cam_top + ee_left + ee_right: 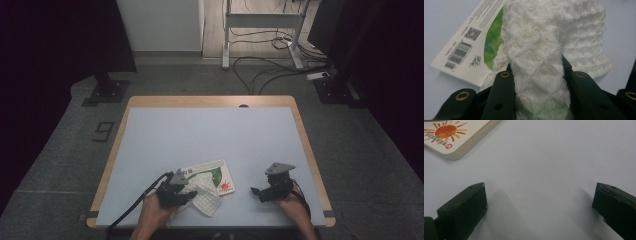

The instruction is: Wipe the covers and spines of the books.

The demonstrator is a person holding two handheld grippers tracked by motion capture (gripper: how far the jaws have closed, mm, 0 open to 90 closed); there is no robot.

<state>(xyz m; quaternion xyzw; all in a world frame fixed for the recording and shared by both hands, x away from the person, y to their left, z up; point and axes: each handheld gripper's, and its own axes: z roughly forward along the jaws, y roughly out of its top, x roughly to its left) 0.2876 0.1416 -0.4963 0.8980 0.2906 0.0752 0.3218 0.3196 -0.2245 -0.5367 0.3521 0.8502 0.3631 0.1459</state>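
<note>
Left gripper view, white cloth (539, 57) pinched between left tongs (539, 75)

We note a white waffle-weave cloth (541, 47), its raised diamond pattern clear in the left gripper view, with loose fibres along the edges. A bunched fold of it is clamped between the two black jaws of the left tongs (537, 75); beyond them the rest spreads out wider. In the high view the cloth (206, 199) lies near the front edge of the counter (210, 135), partly draped over a flat white booklet (212, 175). We see that booklet bears a green patch, barcodes and small print on one end and an orange sun on a corner (446, 131); it lies flat, its corners rounded.
</note>
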